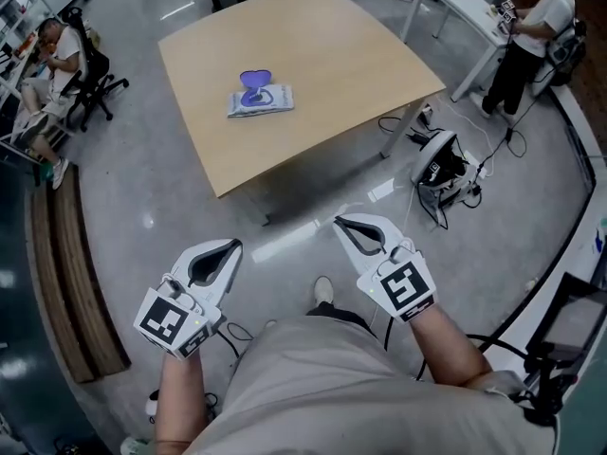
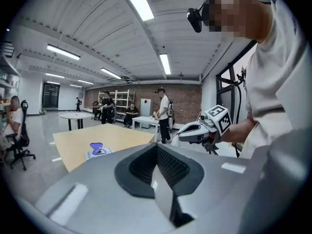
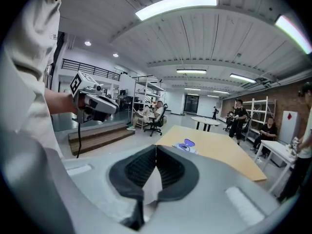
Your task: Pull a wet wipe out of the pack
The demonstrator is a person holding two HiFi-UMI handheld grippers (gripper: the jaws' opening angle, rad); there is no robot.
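I find no word or number that I can read. The print on the wet wipe pack (image 1: 260, 100) is too small for me. The marker cube (image 1: 174, 322) on the left gripper (image 1: 230, 247) and its twin on the right gripper (image 1: 341, 222) bear only black-and-white square patterns.

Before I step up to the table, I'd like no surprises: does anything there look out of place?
Nothing looks spilled or damaged. The wet wipe pack lies flat, alone on the table, and its purple lid already stands flipped up. One thing to mind: a cabled device lies on the floor by the table's right corner.
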